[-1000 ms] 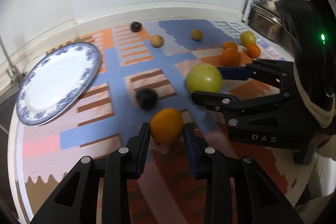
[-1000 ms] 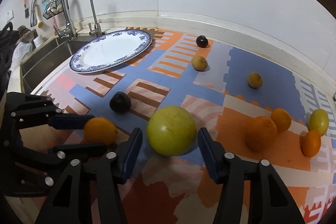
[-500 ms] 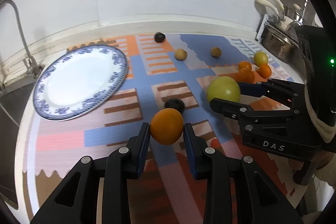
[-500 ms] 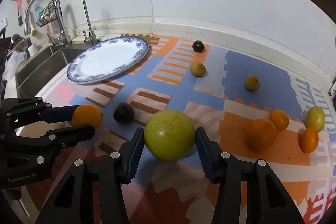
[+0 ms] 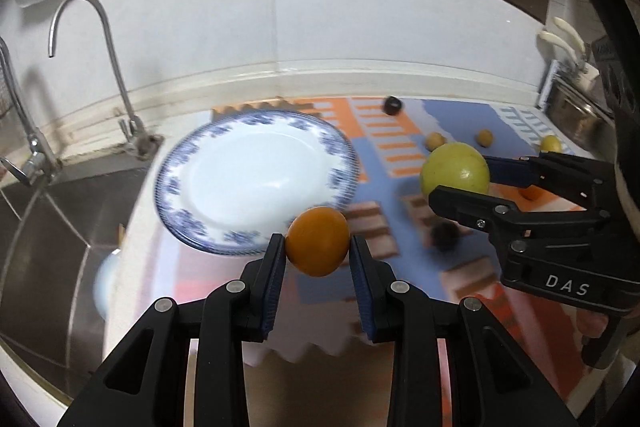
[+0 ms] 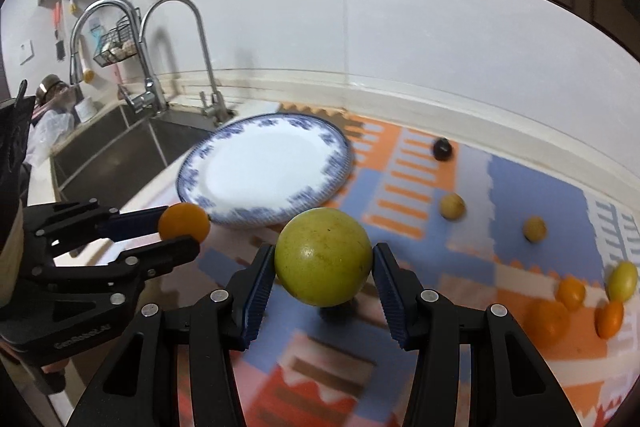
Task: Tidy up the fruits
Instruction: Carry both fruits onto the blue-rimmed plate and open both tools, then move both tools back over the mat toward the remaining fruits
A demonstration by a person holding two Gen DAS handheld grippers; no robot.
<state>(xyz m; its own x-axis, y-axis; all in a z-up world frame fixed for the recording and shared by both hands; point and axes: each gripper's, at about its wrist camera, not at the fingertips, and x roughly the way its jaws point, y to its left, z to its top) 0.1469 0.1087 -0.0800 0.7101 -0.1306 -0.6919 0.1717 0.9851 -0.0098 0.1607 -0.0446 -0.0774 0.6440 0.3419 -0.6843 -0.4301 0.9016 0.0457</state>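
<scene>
My left gripper [image 5: 318, 249] pinches an orange [image 5: 318, 242] in its jaws, held above the near rim of the blue-patterned plate [image 5: 256, 179]. My right gripper [image 6: 323, 267] clamps a large green-yellow fruit [image 6: 323, 263]. Below lies a surface covered by an orange-and-blue patterned mat [image 6: 520, 195] scattered with small fruits; a steel sink [image 6: 120, 147] and faucets [image 6: 192, 59] sit far left against the white wall.

Countertop [image 6: 460, 115] has a patterned orange-and-blue mat [image 6: 520, 187] on it, with a blue-rimmed plate [image 6: 264, 169] and small loose fruits [image 6: 452, 206] scattered across the mat.
</scene>
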